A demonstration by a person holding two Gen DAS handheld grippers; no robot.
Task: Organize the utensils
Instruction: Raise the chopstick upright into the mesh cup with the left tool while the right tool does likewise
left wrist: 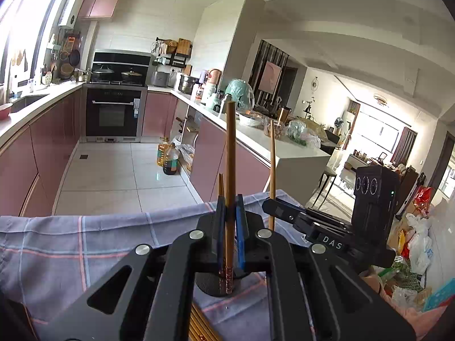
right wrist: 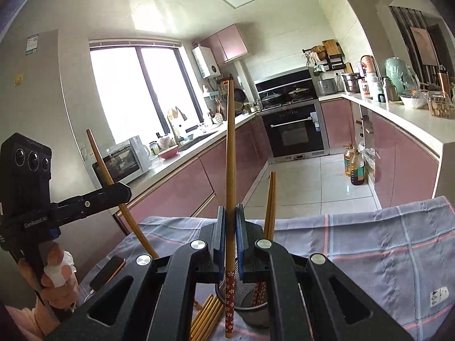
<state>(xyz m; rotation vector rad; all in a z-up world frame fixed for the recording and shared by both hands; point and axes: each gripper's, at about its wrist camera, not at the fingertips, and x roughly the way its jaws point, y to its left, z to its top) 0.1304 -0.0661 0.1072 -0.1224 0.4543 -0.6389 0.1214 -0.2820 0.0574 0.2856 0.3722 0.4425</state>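
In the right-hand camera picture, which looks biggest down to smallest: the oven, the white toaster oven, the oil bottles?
1. Oven.
2. White toaster oven, though it sits nearer the camera, so this is unsure.
3. Oil bottles.

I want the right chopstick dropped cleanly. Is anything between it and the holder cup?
Nothing visible blocks it. The chopstick, clamped in the right hand-held gripper, hangs beside the holder cup, which already holds two chopsticks leaning at its far side.
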